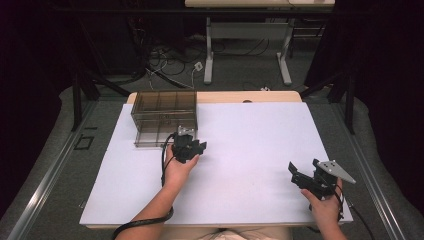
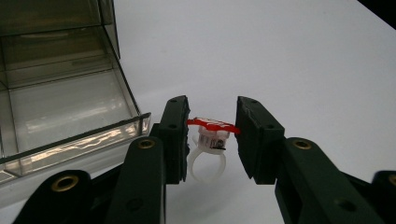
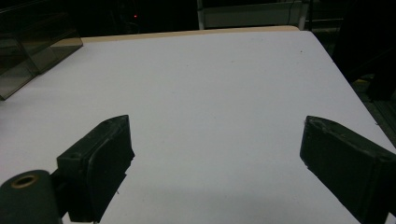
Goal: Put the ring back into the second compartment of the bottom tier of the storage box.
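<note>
Holding one toy ring (image 2: 208, 148) in my left gripper (image 2: 212, 133).
Band down, red top up; right gripper (image 3: 215, 154) wide open, nothing in it.

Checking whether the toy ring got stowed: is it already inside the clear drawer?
No, the ring sits between the left tool's jaws above the white table, outside the drawer.

Left gripper (image 1: 192, 148) beside smoky box (image 1: 164, 118); right gripper (image 1: 305, 176) well apart.
</note>
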`<state>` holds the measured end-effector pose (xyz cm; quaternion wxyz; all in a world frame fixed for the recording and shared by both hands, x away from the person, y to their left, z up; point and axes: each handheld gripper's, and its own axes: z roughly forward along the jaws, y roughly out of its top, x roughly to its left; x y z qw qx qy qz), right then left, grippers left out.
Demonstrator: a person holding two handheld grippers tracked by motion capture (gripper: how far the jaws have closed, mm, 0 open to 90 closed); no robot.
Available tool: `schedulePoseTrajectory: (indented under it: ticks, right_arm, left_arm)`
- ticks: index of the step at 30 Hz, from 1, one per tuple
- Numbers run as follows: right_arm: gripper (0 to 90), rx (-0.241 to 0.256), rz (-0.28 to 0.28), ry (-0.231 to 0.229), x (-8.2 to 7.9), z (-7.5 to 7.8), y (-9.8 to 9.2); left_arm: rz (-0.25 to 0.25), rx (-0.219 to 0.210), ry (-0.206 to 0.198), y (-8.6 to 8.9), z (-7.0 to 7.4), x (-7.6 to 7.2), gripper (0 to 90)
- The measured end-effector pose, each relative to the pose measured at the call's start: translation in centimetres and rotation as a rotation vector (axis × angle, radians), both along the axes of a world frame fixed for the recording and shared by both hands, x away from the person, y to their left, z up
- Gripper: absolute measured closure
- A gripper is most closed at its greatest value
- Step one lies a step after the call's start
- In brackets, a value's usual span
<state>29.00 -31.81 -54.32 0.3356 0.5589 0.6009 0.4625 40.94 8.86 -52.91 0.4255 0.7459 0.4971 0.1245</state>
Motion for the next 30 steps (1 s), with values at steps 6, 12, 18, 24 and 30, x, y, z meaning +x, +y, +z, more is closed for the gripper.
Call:
schedulePoseTrajectory:
  ticks: [6,12,18,24,30]
  right_arm:
    - [8.9,0.001,0.000,-0.002,0.0,0.0,0.0]
    - [8.9,0.001,0.000,0.002,0.0,0.0,0.0]
    - [8.9,0.001,0.001,0.001,0.0,0.0,0.0]
    - [8.9,0.005,0.003,-0.001,0.0,0.0,0.0]
    - [8.9,0.011,-0.003,-0.001,0.1,0.0,-0.1]
  left_arm:
    - [0.008,-0.005,-0.009,0.2,0.4,0.0,64.6]
    - [0.003,-0.011,-0.020,0.3,0.8,0.0,64.9]
    - [0.018,-0.012,-0.048,0.4,1.1,0.0,64.9]
    - [0.041,-0.024,-0.067,0.6,1.5,0.0,65.0]
    - [0.063,-0.026,-0.100,0.7,1.8,0.0,65.1]
